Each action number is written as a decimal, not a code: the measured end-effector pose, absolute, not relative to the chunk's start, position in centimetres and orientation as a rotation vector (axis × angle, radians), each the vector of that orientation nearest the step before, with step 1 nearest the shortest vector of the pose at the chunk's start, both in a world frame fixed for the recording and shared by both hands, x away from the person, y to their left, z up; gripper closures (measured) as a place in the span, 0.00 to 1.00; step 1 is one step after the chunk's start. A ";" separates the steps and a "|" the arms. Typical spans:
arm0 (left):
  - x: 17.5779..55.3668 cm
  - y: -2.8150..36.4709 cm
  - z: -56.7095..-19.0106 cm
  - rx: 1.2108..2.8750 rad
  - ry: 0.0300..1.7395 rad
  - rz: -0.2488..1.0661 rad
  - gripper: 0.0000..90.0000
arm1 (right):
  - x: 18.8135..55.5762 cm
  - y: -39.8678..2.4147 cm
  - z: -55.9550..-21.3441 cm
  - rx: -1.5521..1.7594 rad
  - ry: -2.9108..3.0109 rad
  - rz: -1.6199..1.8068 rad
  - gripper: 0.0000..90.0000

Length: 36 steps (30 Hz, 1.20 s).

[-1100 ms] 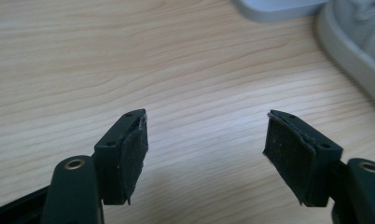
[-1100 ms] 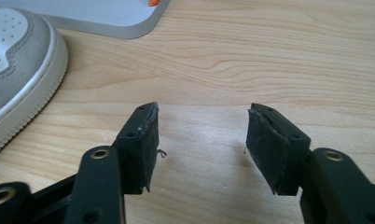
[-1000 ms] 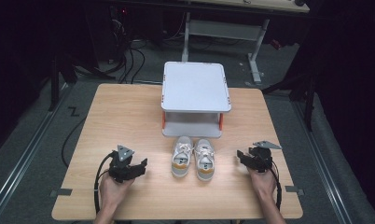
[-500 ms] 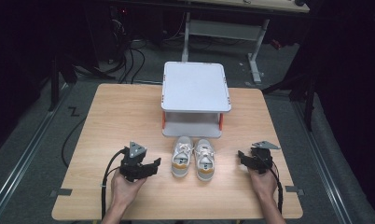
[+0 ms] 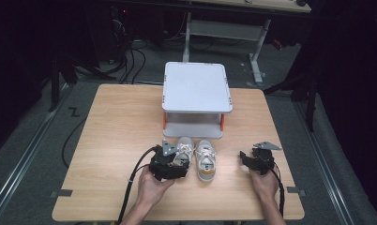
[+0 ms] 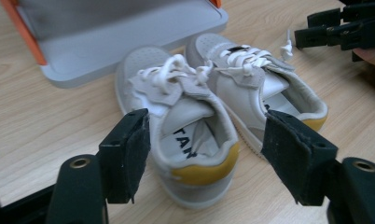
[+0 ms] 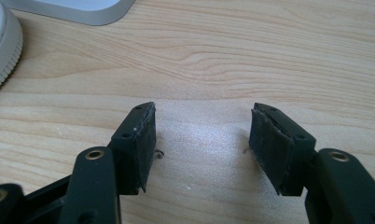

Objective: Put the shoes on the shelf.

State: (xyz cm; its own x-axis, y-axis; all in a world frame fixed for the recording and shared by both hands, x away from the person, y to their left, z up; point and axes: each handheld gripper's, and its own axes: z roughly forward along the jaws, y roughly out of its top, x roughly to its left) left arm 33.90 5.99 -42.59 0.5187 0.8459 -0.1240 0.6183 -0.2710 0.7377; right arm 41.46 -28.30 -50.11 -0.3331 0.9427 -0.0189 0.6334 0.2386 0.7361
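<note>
Two small white shoes with yellow heels stand side by side on the wooden table, toes toward a grey shelf. The left shoe (image 5: 183,151) (image 6: 185,126) sits just ahead of my left gripper (image 5: 177,165) (image 6: 206,154), which is open with its jaws on either side of the yellow heel, not touching it. Beside it stands the right shoe (image 5: 206,160) (image 6: 260,88). My right gripper (image 5: 245,159) (image 7: 202,144) is open over bare wood, right of the shoes, nothing between its jaws. The sole edge of the right shoe (image 7: 1,46) lies at its far left.
A low grey two-level shelf (image 5: 196,86) (image 6: 115,42) with orange posts stands behind the shoes at the table's middle back. Bare table (image 5: 116,122) lies to the left and right. Cables trail from both grippers toward the front edge.
My left gripper has moved right and forward from the table's left side up to the left shoe's heel. The right gripper has barely moved.
</note>
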 end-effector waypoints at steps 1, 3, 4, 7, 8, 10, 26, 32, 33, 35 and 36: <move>34.3 5.4 -42.9 2.002 1.200 0.331 0.32 | 41.5 -28.3 -50.1 1.440 2.052 0.885 0.45; 34.4 5.3 -43.0 2.000 1.205 0.304 0.29 | 41.4 -28.3 -50.1 1.440 2.052 0.885 0.45; 34.6 5.0 -43.2 1.994 1.215 0.276 0.27 | 41.5 -28.3 -50.1 1.439 2.051 0.884 0.45; 35.1 4.3 -43.5 2.017 1.245 0.273 0.24 | 41.5 -28.3 -50.1 1.442 2.049 0.883 0.44; 35.2 4.2 -43.6 2.019 1.251 0.273 0.24 | 41.5 -28.3 -50.1 1.442 2.049 0.883 0.44; 35.5 3.6 -43.7 2.023 1.265 0.263 0.23 | 41.5 -28.3 -50.1 1.442 2.050 0.882 0.44; 36.6 0.6 -45.1 2.043 1.348 0.366 0.31 | 41.5 -28.2 -50.1 1.437 2.057 0.884 0.43; 36.4 0.1 -45.1 2.061 1.336 0.425 0.37 | 41.5 -28.2 -50.1 1.435 2.058 0.884 0.43; 36.4 0.1 -45.1 2.062 1.332 0.427 0.37 | 41.5 -28.2 -50.1 1.435 2.058 0.884 0.43; 36.4 0.1 -45.1 2.071 1.318 0.428 0.41 | 41.5 -28.2 -50.1 1.436 2.058 0.884 0.43; 36.3 0.0 -45.1 2.074 1.310 0.428 0.49 | 41.5 -28.2 -50.1 1.435 2.058 0.884 0.43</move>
